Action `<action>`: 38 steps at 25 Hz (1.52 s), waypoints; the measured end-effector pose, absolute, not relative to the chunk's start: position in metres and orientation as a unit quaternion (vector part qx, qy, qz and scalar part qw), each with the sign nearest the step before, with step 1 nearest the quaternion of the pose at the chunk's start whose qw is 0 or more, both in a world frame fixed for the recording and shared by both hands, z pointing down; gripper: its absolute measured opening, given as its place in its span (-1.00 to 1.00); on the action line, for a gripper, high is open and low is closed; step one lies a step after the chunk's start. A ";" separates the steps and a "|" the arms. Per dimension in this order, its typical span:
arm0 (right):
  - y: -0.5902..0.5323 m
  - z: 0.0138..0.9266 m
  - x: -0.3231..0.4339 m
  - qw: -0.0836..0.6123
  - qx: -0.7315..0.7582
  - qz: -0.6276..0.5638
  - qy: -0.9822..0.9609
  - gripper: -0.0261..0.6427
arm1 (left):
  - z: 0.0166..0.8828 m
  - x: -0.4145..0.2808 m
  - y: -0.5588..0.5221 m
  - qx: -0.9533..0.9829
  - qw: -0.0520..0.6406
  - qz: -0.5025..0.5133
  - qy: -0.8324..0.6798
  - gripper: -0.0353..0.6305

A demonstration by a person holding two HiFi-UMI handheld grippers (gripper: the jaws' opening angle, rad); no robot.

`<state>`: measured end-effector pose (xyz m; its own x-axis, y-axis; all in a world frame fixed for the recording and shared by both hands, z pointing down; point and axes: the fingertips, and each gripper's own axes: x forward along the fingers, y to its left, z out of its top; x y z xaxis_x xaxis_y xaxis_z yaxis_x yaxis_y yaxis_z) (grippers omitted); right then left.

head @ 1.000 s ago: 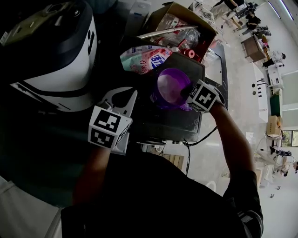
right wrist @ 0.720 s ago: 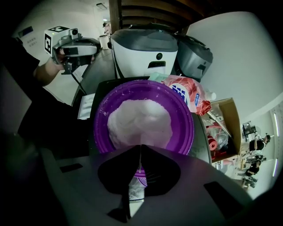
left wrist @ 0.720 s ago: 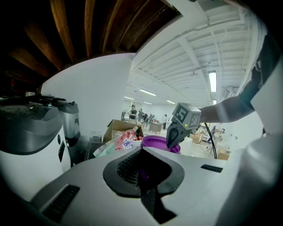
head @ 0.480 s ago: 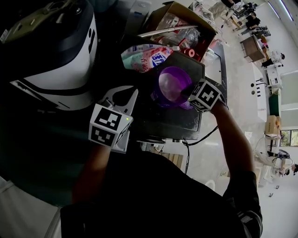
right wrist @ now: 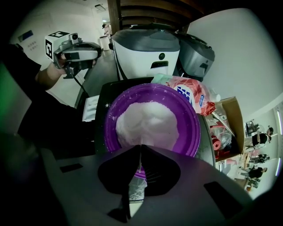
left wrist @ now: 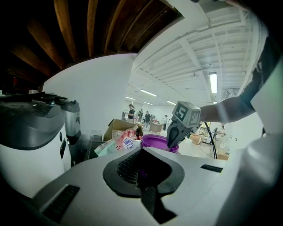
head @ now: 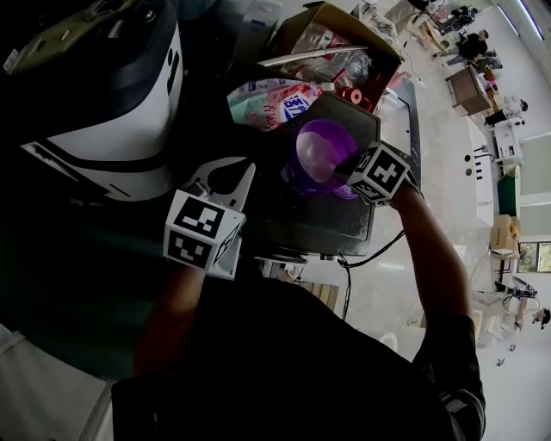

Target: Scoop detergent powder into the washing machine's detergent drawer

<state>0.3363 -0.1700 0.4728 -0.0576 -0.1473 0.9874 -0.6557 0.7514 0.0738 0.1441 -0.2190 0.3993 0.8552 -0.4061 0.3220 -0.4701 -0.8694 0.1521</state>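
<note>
R hand-held gripper (right wrist: 140, 150): jaws clamped on the near edge of the purple scoop (right wrist: 194, 132), pads pinched together w/ the rim between them. The scoop sits roughly level, mouth up, heaped w/ white detergent powder (right wrist: 148, 121). A few grains cling to the inner wall on its left side. I'm holding it over a black-topped unit (head: 318, 224); can't tell whether its base touches the top.

The detergent bag (head: 271, 103), pink & white w/ blue print, lies just behind the scoop. Its far end is up against the open cardboard box (head: 340, 26), which holds red & clear packets.

L hand-held gripper (left wrist: 142, 150): jaws together, nothing between them. It sits to the left of the scoop and nearer my body, pointing toward it. From the left gripper view, the scoop's rim shows just past the jaw tips, w/ the R gripper biting that rim from the right.

A white machine w/ dark top (head: 112, 129) stands at far left, well apart from the scoop. A grey machine (right wrist: 196, 55) stands right beside it, behind the bag.

A black cable (head: 370, 254) hangs off the unit's front right corner, below my R forearm. A few people (head: 472, 39) stand far back in the room, too small to make out more.
</note>
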 end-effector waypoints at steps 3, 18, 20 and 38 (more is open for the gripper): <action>-0.168 0.472 0.332 0.617 0.283 0.213 -0.703 -0.85 | 0.400 0.142 -0.218 0.956 0.114 0.141 -0.231 -0.87; -0.167 0.467 0.315 0.563 0.294 0.263 -0.726 -0.85 | 0.400 0.131 -0.212 0.955 0.117 0.139 -0.234 -0.87; -0.167 0.466 0.312 0.551 0.296 0.272 -0.731 -0.85 | 0.400 0.129 -0.212 0.955 0.117 0.139 -0.235 -0.87; -0.178 0.451 0.297 0.352 0.349 0.401 -0.770 -0.86 | 0.400 0.115 -0.200 0.955 0.119 0.145 -0.229 -0.87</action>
